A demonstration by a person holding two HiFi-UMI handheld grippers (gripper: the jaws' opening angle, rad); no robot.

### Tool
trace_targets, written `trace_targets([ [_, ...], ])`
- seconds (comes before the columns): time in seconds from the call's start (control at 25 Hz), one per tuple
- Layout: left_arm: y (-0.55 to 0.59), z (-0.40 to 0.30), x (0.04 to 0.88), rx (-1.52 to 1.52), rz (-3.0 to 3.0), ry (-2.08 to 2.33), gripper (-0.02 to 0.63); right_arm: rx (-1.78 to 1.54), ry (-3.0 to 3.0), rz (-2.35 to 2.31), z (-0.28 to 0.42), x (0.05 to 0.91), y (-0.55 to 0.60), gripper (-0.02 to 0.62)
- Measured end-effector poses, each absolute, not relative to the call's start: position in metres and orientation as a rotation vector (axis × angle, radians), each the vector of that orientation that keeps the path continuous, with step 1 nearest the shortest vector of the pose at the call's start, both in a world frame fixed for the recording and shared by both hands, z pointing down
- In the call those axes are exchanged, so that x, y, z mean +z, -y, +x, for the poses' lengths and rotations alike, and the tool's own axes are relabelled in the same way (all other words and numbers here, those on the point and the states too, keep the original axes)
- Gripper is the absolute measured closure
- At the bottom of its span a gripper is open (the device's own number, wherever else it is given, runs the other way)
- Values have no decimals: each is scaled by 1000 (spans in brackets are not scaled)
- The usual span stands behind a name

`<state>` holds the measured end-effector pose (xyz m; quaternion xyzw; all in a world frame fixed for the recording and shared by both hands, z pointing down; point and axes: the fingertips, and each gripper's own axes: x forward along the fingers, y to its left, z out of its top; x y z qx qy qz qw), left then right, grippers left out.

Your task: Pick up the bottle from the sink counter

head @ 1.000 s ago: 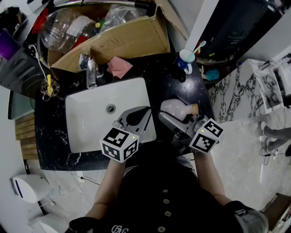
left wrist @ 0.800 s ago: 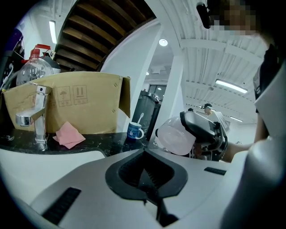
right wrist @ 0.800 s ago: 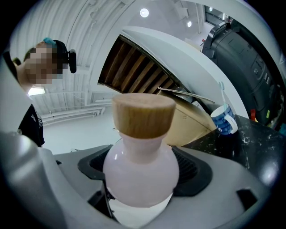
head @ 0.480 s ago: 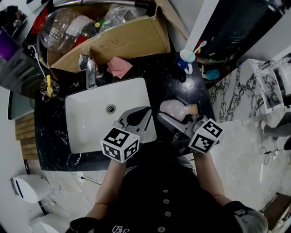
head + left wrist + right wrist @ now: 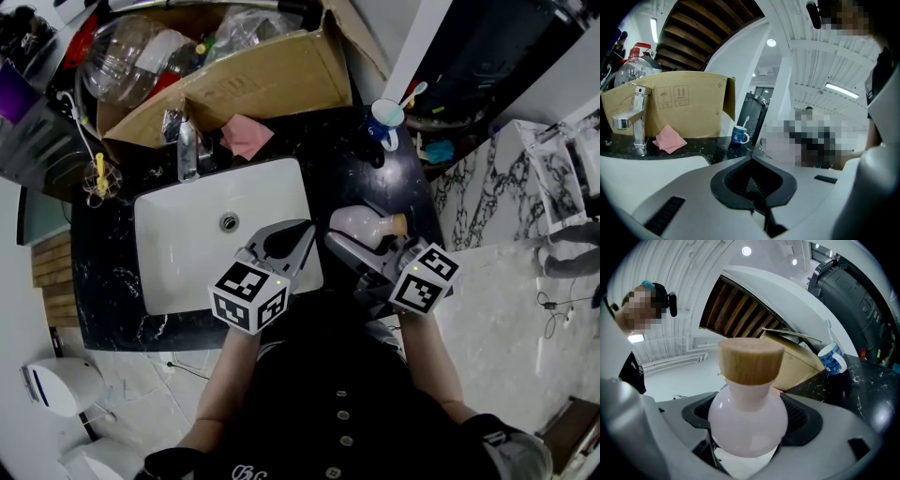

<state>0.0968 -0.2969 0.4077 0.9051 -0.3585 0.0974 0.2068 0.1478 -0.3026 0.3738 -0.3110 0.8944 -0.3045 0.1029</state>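
Because the task's bottle (image 5: 747, 416) is round-bodied and smooth, the right gripper (image 5: 748, 441) takes it at the widest part of the pale pink body, one dark ribbed pad on each side, with the wooden cap (image 5: 750, 359) pointing out beyond the tips; the jaws are pinched onto the bottle, and the hold looks snug rather than marginal. In the head view the bottle lies on its side over the right end of the counter (image 5: 103, 281), just beside the sink (image 5: 187, 253); whether it touches the stone or hangs just above it cannot be told. The left gripper (image 5: 751, 161) has no part in the grasp; its jaws are pressed together on nothing, and it hovers over the sink's near right corner, probably parked there to stay out of the way.

The counter is dark, glossy, veined stone around a white rectangular basin; a chrome tap (image 5: 187, 150) stands at the back edge, with a pink cloth (image 5: 246, 138) beside it and a blue-and-white mug (image 5: 382, 125) holding a toothbrush farther right. A large cardboard box (image 5: 272, 80) full of clear plastic bottles crowds the back; the floor (image 5: 497, 291) beyond the counter is pale and marbled.
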Motion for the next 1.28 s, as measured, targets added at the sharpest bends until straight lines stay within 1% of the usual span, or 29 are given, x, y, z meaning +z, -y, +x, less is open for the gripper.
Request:
trace_targets([
  [1.28, 296, 97, 407, 274, 2530, 988, 592, -882, -2643, -925, 154, 372, 308, 187],
])
